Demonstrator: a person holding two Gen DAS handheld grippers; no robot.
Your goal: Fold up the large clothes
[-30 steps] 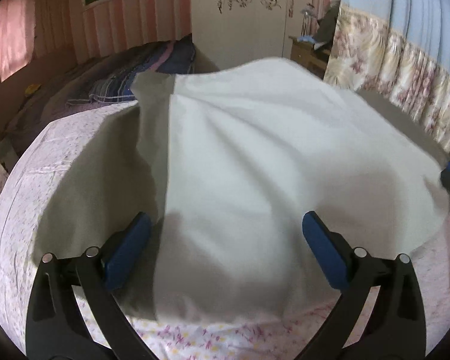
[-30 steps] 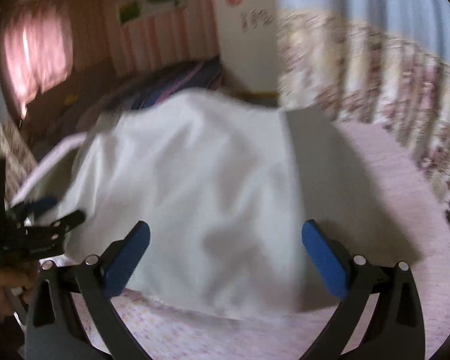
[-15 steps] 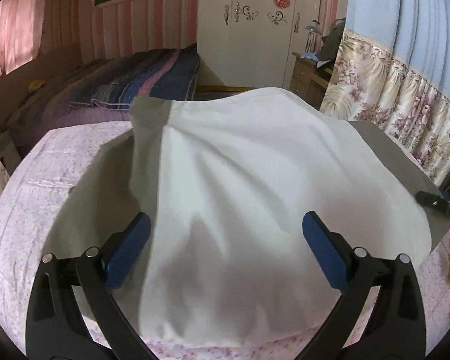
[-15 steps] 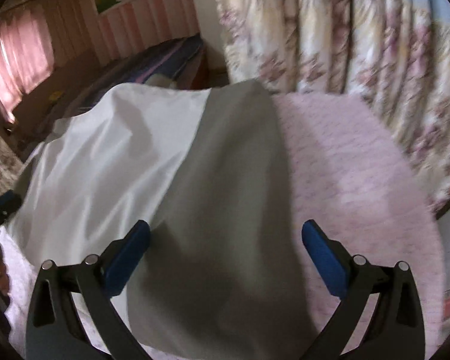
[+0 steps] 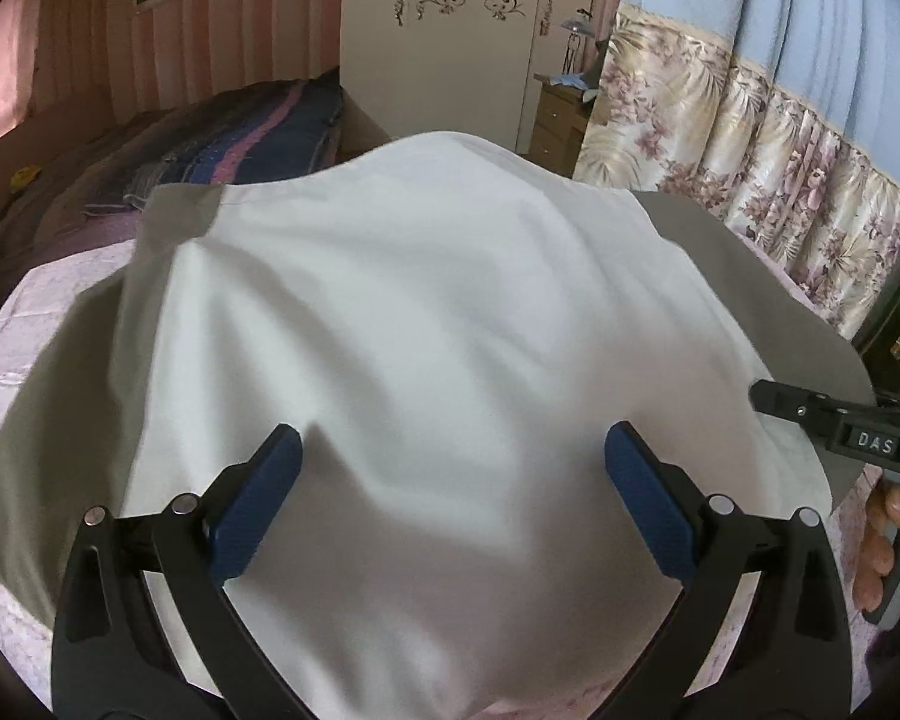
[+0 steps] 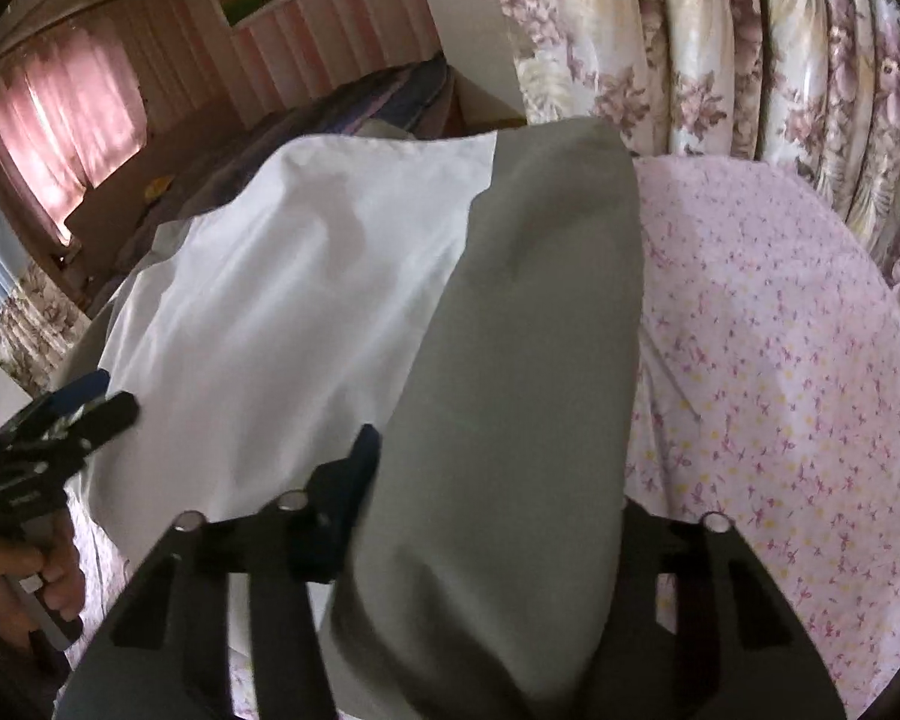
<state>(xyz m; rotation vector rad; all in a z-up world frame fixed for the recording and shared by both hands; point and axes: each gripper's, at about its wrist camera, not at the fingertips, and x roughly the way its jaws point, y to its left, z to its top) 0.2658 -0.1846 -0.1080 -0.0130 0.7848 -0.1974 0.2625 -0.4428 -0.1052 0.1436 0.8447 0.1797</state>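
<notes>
A large white and grey-green garment [image 5: 438,324] lies spread across a bed covered with a pink floral sheet [image 6: 780,360], its white middle panel flanked by grey-green side panels. In the left wrist view, the left hand-held gripper [image 5: 450,498] hovers over the near edge of the white panel with its blue-padded fingers [image 5: 252,504] wide apart and nothing between them. At the right edge of that view, the right hand-held gripper [image 5: 810,414] reaches onto the garment's grey-green right side, held by a hand [image 5: 882,546] of which only the fingers show.

In the right wrist view, a grey-green fold of the garment [image 6: 510,420] rises up between the right hand-held gripper's fingers and drapes over the camera's foreground, hiding the right finger; only the left blue pad [image 6: 360,468] shows, pressed against the cloth, and whether the jaws are clamped on it cannot be told. The left hand-held gripper [image 6: 72,408] appears at the far left of this view, over the garment's opposite edge.

Beyond the bed stand floral curtains [image 5: 750,156], a white wardrobe [image 5: 450,36] with decals, a small wooden cabinet [image 5: 555,120] and a striped dark blanket [image 5: 240,150] beneath pink-striped walls
</notes>
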